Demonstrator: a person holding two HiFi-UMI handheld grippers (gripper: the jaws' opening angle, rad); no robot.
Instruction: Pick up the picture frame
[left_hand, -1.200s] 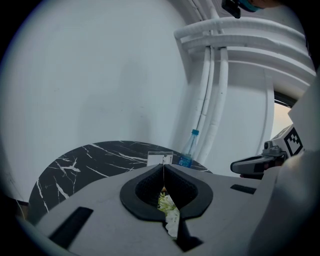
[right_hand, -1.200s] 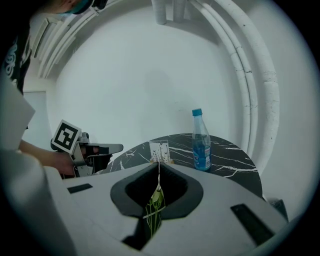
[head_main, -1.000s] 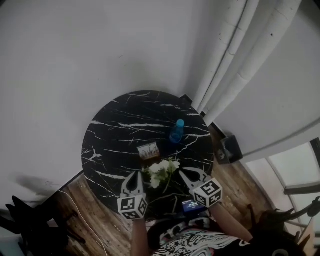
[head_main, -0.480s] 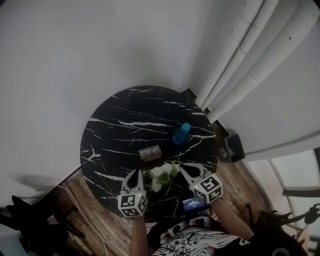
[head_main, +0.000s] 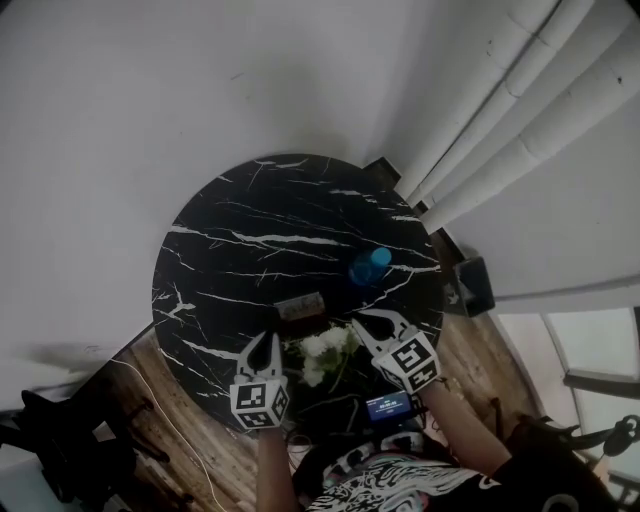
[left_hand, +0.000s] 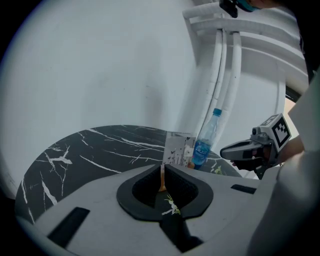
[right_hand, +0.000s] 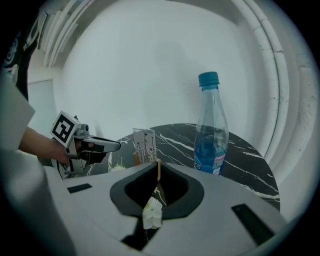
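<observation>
Both grippers are reaching farther over the black marble table (head_main: 220, 250) than a second ago, when their tips were hanging nearer its front edge. The left gripper (head_main: 266, 338) is now pointing its jaws, pressed together with nothing between them, at the near left corner of the picture frame (head_main: 300, 305), just short of touching it. The right gripper (head_main: 358, 320), its jaws likewise together and empty, is coming in over the white flowers (head_main: 325, 350), its tips sitting just beside the frame's right end. The picture frame is standing on edge in the near half of the table, between the two sets of tips, with the blue bottle (head_main: 368, 266) standing behind it to the right. Frame, bottle and flowers are keeping the same places on the table as before.
</observation>
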